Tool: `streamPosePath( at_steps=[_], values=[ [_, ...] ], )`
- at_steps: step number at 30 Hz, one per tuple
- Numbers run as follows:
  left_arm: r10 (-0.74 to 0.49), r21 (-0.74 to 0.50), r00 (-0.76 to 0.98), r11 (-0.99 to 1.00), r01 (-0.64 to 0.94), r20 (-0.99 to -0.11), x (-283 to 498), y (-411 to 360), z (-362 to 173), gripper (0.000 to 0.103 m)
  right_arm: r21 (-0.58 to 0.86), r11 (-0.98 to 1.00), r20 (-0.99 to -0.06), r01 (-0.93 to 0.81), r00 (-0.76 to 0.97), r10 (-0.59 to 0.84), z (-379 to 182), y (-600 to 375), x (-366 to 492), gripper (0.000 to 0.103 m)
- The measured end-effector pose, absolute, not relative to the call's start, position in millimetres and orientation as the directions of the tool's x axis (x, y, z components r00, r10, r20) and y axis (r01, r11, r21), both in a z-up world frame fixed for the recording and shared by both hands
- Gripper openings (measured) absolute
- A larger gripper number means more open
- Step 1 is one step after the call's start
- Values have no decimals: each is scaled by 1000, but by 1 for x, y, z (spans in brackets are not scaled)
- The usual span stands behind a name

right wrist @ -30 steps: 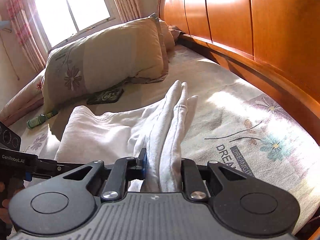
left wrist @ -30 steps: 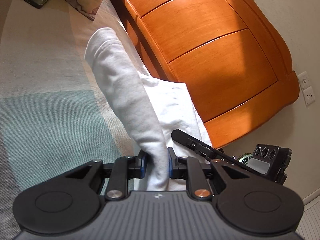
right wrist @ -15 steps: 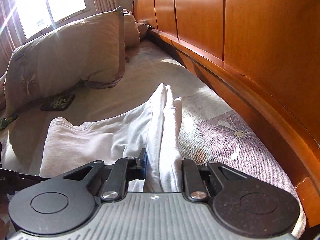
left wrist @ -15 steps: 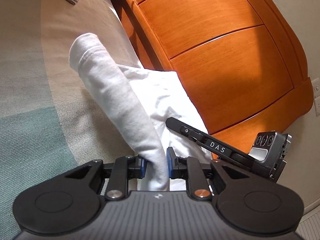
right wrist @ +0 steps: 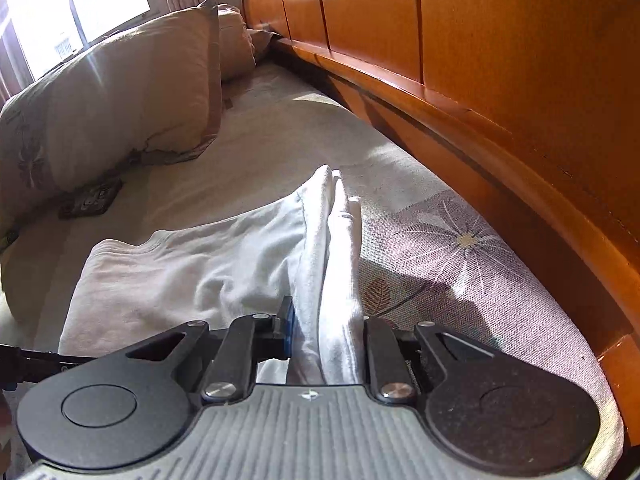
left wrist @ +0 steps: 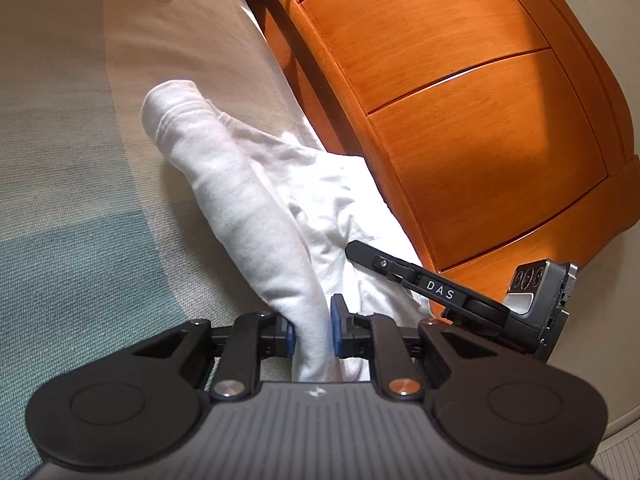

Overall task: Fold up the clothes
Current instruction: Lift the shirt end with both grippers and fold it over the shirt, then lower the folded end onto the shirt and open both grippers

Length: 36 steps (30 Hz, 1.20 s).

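Observation:
A white garment (left wrist: 256, 216) lies bunched on the bed close to the wooden headboard. My left gripper (left wrist: 312, 332) is shut on one bunched end of it, with cloth running forward from between the blue pads. In the right wrist view the same white garment (right wrist: 192, 272) spreads to the left, and my right gripper (right wrist: 326, 336) is shut on a folded edge that sticks up ahead of the fingers. The right gripper (left wrist: 440, 288) also shows in the left wrist view, low beside the headboard, its fingertips hidden by cloth.
An orange wooden headboard (right wrist: 500, 80) runs along the right, very near both grippers. Pillows (right wrist: 108, 104) lean at the far left under a bright window. A dark flat object (right wrist: 90, 200) lies by the pillow. The bedsheet (left wrist: 72, 184) stretches away to the left.
Both grippers have moved toward the headboard with the garment still held. The cloth now sits lower and closer to the wood, and the pillows have drawn nearer in the right view.

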<state>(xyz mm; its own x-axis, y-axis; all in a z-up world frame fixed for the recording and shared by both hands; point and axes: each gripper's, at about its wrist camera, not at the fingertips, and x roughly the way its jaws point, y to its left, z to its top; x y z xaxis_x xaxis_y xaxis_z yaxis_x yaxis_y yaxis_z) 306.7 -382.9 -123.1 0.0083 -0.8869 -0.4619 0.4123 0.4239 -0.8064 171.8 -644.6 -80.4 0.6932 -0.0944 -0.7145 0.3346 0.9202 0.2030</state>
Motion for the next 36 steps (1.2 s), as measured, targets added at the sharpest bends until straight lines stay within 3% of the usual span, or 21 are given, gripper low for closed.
streamPosePath(
  at_steps=[2,5,8,12,16,18,22,23,24,27,28,30,32,36],
  values=[
    [-875,-796,12,447,407,-485,308,-377,-126,14,203,918,-717,342,690,-98,-85,-647,171,25],
    [-861,-787,22,475,394,-509,309,-359,-130,24,145,915,-727,377,668,-160,-84,-647,167,41],
    [-854,-761,74,495,419,-515,306,-331,-124,26,84,922,-700,378,681,-216,-74,-639,152,41],
    [-872,-756,144,479,447,-467,311,-311,-103,36,-18,920,-622,391,716,-317,-52,-621,126,43],
    [-904,-767,137,418,487,-405,315,-324,-84,44,104,957,-605,270,781,-154,-47,-608,112,44],
    [-908,-749,115,400,529,-404,313,-348,-84,45,105,946,-615,308,767,-181,-58,-615,110,44],
    [-864,-648,144,463,604,-483,306,-375,-100,46,98,914,-637,393,731,-246,-81,-631,107,44],
    [-838,-603,172,500,621,-518,304,-379,-107,46,96,905,-642,414,720,-261,-86,-635,106,58],
    [-830,-590,172,508,627,-531,303,-378,-113,45,93,896,-648,434,710,-277,-92,-639,105,64],
    [-825,-572,177,510,642,-538,298,-370,-103,47,68,885,-637,460,703,-317,-88,-636,94,60],
    [-817,-553,181,515,655,-547,295,-369,-97,49,60,891,-617,450,718,-321,-82,-630,88,60],
    [-807,-505,199,518,690,-556,285,-366,-85,65,81,909,-584,410,759,-290,-70,-617,78,60],
    [-805,-457,207,505,732,-557,273,-366,-74,72,104,933,-566,345,792,-230,-64,-601,73,60],
    [-790,-343,220,475,811,-573,247,-375,-68,80,-27,953,-628,302,736,-251,-88,-578,85,63]
  ],
)
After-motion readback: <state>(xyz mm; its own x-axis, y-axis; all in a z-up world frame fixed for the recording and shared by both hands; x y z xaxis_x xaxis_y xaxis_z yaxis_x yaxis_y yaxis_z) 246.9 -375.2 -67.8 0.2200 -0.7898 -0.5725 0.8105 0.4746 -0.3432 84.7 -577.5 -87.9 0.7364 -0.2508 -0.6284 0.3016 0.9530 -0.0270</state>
